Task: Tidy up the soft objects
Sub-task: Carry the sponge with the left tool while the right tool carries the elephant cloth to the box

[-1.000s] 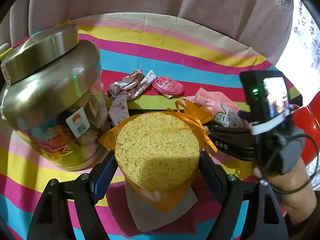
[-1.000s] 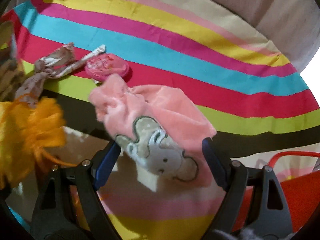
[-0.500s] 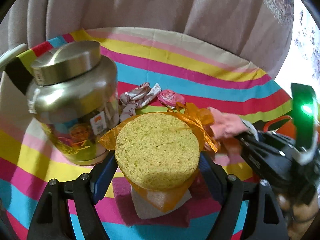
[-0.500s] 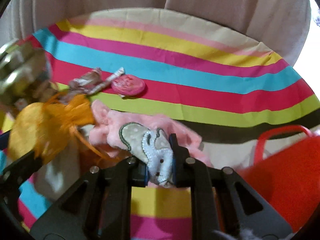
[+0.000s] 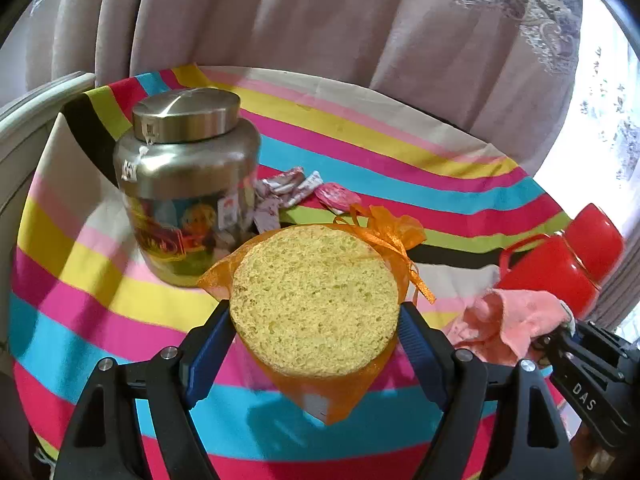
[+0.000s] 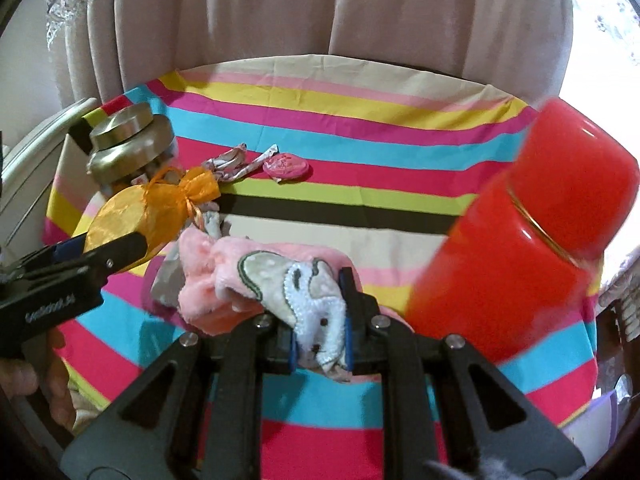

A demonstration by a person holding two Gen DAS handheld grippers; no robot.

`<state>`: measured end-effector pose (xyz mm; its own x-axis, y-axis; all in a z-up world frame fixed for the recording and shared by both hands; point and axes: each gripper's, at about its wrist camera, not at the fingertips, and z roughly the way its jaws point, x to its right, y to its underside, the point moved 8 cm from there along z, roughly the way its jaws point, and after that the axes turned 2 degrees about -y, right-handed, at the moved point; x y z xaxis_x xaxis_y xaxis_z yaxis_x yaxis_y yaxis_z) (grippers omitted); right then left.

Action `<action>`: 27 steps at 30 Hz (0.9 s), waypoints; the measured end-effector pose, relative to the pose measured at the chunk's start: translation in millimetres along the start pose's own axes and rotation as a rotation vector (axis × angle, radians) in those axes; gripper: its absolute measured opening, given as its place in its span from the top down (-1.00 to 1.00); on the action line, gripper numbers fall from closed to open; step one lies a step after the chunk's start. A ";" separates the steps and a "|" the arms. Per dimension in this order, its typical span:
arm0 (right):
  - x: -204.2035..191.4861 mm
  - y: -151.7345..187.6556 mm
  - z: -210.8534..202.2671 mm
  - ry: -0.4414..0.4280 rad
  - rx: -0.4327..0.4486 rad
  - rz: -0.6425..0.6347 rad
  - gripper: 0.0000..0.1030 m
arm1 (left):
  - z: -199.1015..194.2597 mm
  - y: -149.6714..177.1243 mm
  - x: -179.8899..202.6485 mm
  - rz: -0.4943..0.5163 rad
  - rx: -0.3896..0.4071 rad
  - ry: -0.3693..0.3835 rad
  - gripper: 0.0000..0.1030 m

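Note:
My left gripper is shut on a round yellow sponge in an orange mesh bag and holds it above the striped cloth. It also shows in the right wrist view. My right gripper is shut on a pink fleece cloth with a grey elephant patch, lifted off the table. The pink cloth also shows in the left wrist view. A patterned rag and a pink round pad lie on the cloth behind.
A steel-lidded glass jar stands at the left. A red flask stands close at the right of my right gripper. Beige curtains hang behind the table. A white chair back is at far left.
Both grippers have risen and pulled back from the table. The right gripper closed on the pink elephant cloth and lifted it. The red flask came into view.

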<state>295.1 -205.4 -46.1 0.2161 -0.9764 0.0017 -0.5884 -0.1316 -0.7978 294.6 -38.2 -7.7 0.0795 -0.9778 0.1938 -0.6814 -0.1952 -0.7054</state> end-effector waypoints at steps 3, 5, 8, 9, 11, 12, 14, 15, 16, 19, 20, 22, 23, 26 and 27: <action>11.9 10.5 -16.9 -0.002 0.001 0.024 0.63 | -8.5 7.8 10.6 0.018 0.000 0.014 -0.58; 21.4 15.8 -27.9 0.000 0.002 0.044 0.63 | -15.3 11.9 21.1 0.035 0.006 0.025 -0.58; 36.3 24.1 -45.2 0.011 0.006 0.062 0.63 | -26.3 18.3 35.5 0.057 0.014 0.045 -0.58; 41.8 27.6 -51.3 0.012 0.005 0.070 0.63 | -29.9 20.1 41.0 0.064 0.016 0.053 -0.58; 53.9 34.2 -64.4 0.022 0.012 0.084 0.63 | -38.8 25.4 56.0 0.088 0.021 0.074 -0.58; 58.3 36.9 -68.9 0.024 0.015 0.092 0.63 | -42.1 27.9 61.8 0.098 0.023 0.083 -0.58; 70.3 42.8 -80.8 0.033 0.022 0.113 0.63 | -47.8 34.5 76.2 0.123 0.020 0.099 -0.58; 76.8 45.7 -87.0 0.038 0.026 0.121 0.63 | -48.7 37.1 81.6 0.132 0.018 0.105 -0.58; 84.9 48.9 -94.1 0.045 0.031 0.131 0.63 | -51.2 41.3 90.6 0.147 0.015 0.117 -0.58; 112.0 58.1 -114.5 0.075 0.043 0.162 0.63 | -58.5 52.1 113.6 0.188 0.013 0.148 -0.58; 122.9 62.4 -122.1 0.089 0.045 0.175 0.63 | -61.5 55.3 121.7 0.202 0.014 0.160 -0.58; 140.9 70.5 -134.4 0.117 0.045 0.190 0.63 | -66.1 60.3 134.6 0.221 0.013 0.180 -0.58; 150.5 75.5 -140.6 0.132 0.044 0.200 0.63 | -68.9 63.5 143.7 0.232 0.010 0.194 -0.58; 187.0 97.1 -160.7 0.190 0.030 0.250 0.63 | -73.9 71.1 169.0 0.265 0.003 0.229 -0.58; 197.3 104.1 -166.4 0.208 0.024 0.265 0.63 | -75.1 73.3 174.7 0.275 0.002 0.236 -0.58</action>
<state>146.8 -440.3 -28.5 -0.1070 -0.9904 -0.0870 -0.5841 0.1334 -0.8006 203.9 -217.7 25.7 -0.2769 -0.9493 0.1487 -0.6528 0.0723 -0.7541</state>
